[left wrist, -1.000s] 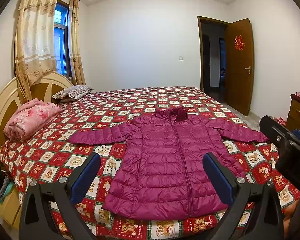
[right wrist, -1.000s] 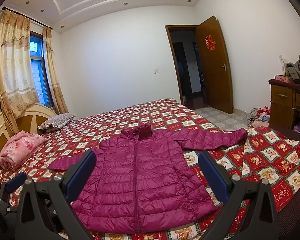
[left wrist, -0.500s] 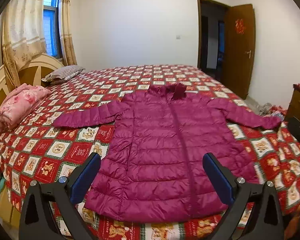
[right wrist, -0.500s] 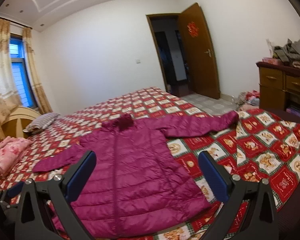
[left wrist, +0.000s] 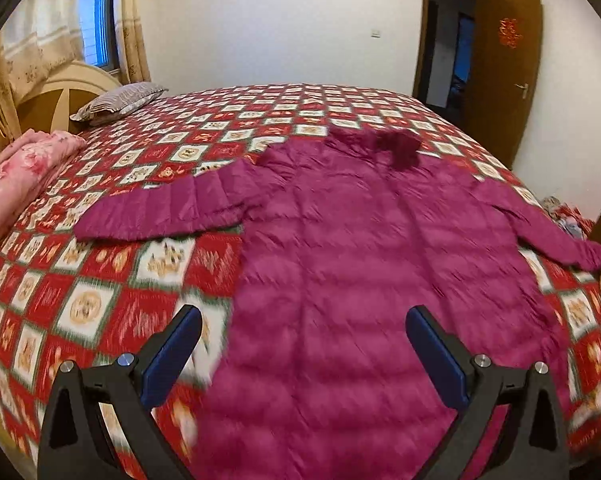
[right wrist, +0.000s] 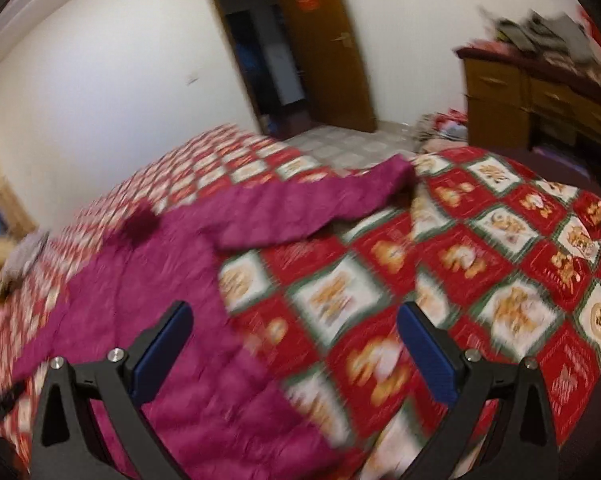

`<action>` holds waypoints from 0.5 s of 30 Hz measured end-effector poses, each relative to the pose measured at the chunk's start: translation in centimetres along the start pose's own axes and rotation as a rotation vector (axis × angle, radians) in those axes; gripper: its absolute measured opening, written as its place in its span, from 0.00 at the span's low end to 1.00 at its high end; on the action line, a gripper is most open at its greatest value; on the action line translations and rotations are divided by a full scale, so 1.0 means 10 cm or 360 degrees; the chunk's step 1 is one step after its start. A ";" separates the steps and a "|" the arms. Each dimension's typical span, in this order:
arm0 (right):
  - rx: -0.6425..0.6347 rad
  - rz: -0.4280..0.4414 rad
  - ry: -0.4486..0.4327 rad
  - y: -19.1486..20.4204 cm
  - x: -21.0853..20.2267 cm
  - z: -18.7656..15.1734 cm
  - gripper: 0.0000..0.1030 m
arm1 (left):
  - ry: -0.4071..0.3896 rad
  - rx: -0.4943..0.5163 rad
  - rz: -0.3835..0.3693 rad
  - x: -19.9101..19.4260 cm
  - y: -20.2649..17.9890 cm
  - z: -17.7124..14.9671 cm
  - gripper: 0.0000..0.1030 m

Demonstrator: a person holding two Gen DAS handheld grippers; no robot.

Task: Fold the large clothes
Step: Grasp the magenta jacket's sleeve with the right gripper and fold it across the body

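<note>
A magenta quilted puffer jacket (left wrist: pixel 360 264) lies flat, front up, on the bed, both sleeves spread out and its collar toward the far side. My left gripper (left wrist: pixel 304 344) hovers open above the jacket's lower body near the left hem side, holding nothing. In the right wrist view the jacket (right wrist: pixel 172 288) fills the left half, with its right sleeve (right wrist: pixel 320 204) reaching toward the bed's corner. My right gripper (right wrist: pixel 294 340) is open and empty above the jacket's right edge and the bedspread beside it. That view is blurred.
A red, white and green checked bedspread (left wrist: pixel 100 280) covers the bed. A pink folded quilt (left wrist: pixel 16 176) and a striped pillow (left wrist: pixel 120 100) lie by the headboard. A wooden dresser (right wrist: pixel 540 104) with piled items stands on the right, near an open door (right wrist: pixel 324 48).
Both grippers have dropped lower and closer to the jacket. The right one has swung toward the right sleeve and bed corner. Both stay open.
</note>
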State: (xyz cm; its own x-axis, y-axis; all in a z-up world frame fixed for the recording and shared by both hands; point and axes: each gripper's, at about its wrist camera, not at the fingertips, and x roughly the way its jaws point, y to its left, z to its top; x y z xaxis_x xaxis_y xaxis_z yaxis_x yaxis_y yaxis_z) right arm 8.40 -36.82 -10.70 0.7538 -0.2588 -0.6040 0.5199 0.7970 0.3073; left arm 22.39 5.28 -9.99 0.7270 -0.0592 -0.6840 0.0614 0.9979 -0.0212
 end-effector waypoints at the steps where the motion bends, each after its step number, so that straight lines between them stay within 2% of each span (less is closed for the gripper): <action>1: 0.0055 -0.0021 -0.0011 -0.10 0.07 0.12 1.00 | -0.0003 -0.0004 0.0013 0.08 0.06 0.06 0.99; 4: 0.0183 -0.0100 -0.0028 -0.37 0.37 0.50 0.97 | -0.0021 0.0007 0.0079 0.40 0.18 0.28 0.99; 7: 0.0312 -0.0152 0.0000 -0.59 0.75 0.76 0.86 | -0.0049 0.0014 0.0121 0.69 0.25 0.41 0.99; 13: 0.0482 -0.0363 0.0097 -0.88 1.45 0.99 0.80 | -0.0058 -0.0051 0.0194 1.19 0.41 0.42 0.99; 15: 0.0480 -0.0419 0.0114 -0.92 1.57 1.00 0.73 | -0.0042 -0.0075 0.0210 1.31 0.46 0.38 0.99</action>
State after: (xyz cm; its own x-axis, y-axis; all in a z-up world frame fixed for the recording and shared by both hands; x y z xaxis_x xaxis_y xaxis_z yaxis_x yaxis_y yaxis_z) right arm 19.50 -53.69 -15.64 0.5548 -0.3856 -0.7372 0.7940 0.5101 0.3308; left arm 34.80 8.98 -16.32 0.7443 0.0726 -0.6639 -0.0676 0.9972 0.0333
